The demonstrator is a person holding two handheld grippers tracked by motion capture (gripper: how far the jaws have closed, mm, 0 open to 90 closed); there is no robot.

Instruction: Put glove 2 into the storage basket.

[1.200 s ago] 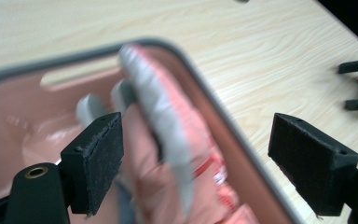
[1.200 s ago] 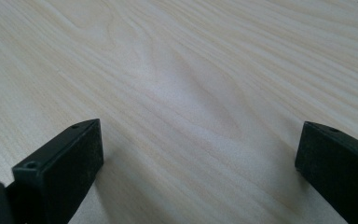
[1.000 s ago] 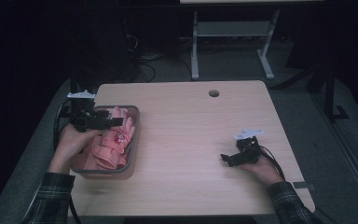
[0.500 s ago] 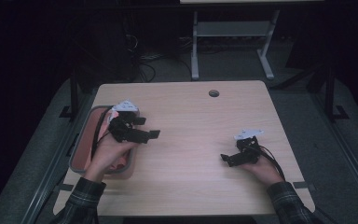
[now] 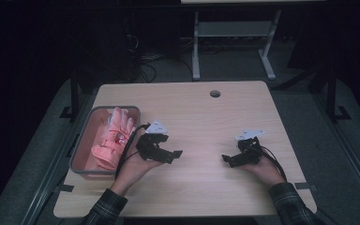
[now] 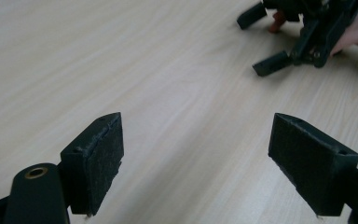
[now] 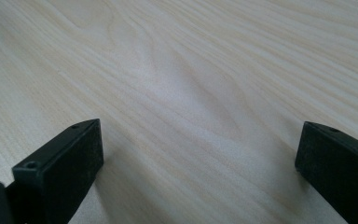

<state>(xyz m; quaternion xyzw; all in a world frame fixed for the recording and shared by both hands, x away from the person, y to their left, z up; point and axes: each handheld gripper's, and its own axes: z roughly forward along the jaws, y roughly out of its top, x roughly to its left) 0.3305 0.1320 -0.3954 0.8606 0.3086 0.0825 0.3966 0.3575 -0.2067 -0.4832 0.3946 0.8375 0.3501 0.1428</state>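
The left gripper [image 5: 171, 153] hovers over the table [image 5: 201, 117] just right of the bin [image 5: 82, 145], jaws spread wide, gripping nothing. The right gripper [image 5: 228, 159] rests on the table well apart, its 2 jaws also spread and empty. Pink gloves [image 5: 112, 138] lie in the bin.

1. A light wooden table [image 5: 201, 117] has a round hole [image 5: 215, 93] near its far edge.
2. A grey bin [image 5: 82, 154] sits at its left edge, holding pink gloves [image 5: 113, 138].
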